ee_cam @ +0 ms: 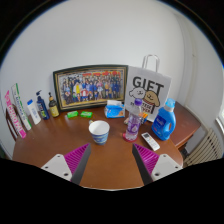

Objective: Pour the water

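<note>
A white cup (99, 131) stands on the brown wooden table (110, 165), just ahead of my fingers and a little left of their midline. To its right stands a clear bottle with a pink label (133, 120), upright, beyond the right finger. My gripper (112, 160) is open, its two pink pads (73, 158) spread wide over bare table with nothing between them. It touches neither the cup nor the bottle.
A framed group photo (90, 88) and a white GIFT bag (146, 88) lean at the wall. A blue detergent bottle (166, 118) and a remote (150, 141) lie right; tubes and small bottles (28, 108) stand left; green items (78, 114) sit before the photo.
</note>
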`<state>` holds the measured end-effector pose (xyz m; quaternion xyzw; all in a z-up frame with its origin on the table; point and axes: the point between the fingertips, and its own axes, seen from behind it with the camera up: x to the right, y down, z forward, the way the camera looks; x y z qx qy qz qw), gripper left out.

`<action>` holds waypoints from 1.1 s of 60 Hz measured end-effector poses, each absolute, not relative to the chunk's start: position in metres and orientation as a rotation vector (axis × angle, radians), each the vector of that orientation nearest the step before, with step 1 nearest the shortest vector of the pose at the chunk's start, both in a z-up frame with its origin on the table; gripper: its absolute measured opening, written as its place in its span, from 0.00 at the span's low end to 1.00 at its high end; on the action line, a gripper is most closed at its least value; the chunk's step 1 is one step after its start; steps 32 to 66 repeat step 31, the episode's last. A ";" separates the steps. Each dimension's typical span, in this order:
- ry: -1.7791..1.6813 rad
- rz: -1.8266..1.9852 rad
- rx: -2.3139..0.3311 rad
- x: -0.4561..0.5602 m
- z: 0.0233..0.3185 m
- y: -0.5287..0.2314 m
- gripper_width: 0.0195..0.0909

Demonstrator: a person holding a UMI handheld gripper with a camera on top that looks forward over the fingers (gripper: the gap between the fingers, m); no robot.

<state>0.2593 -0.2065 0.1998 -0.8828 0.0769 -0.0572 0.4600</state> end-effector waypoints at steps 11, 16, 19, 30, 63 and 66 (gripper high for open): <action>0.126 -0.163 -2.162 0.226 0.219 -0.256 0.92; 0.119 -0.184 -2.161 0.222 0.223 -0.273 0.93; 0.128 -0.180 -2.158 0.220 0.225 -0.280 0.92; 0.111 -0.190 -2.184 0.218 0.220 -0.297 0.92; 0.108 -0.192 -2.184 0.218 0.221 -0.297 0.92; 0.108 -0.192 -2.184 0.218 0.221 -0.297 0.92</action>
